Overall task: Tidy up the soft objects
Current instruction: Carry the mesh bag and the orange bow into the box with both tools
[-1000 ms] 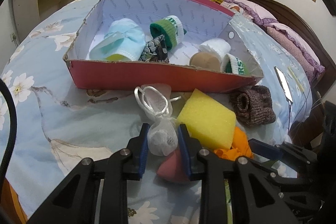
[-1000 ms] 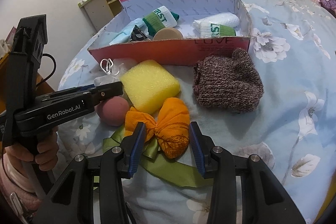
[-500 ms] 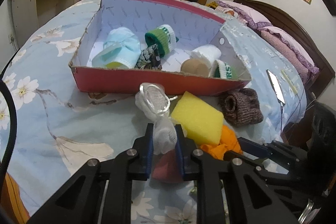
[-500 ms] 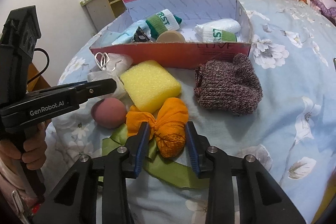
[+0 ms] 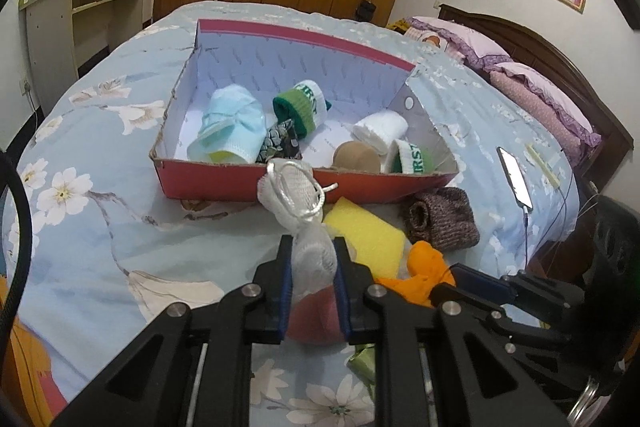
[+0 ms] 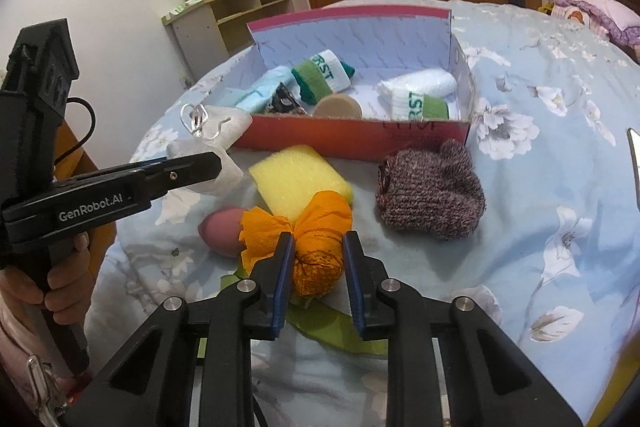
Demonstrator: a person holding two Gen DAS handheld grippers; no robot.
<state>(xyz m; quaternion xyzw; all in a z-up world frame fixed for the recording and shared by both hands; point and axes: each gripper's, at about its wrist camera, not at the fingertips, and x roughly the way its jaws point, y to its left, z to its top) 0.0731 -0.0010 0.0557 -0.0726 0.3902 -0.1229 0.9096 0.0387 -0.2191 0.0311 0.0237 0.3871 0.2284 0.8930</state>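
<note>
Bed under a pale blue floral cover. On it: 1 red cardboard box, 1 yellow sponge just before it, 1 knitted brown piece, 1 pink egg-shaped sponge, 1 green ribbon, 1 phone.

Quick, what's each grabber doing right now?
Left gripper: shut on the white mesh pouch.
Right gripper: jaws closing on the orange cloth bundle.

Pink ball half behind gripper.
</note>
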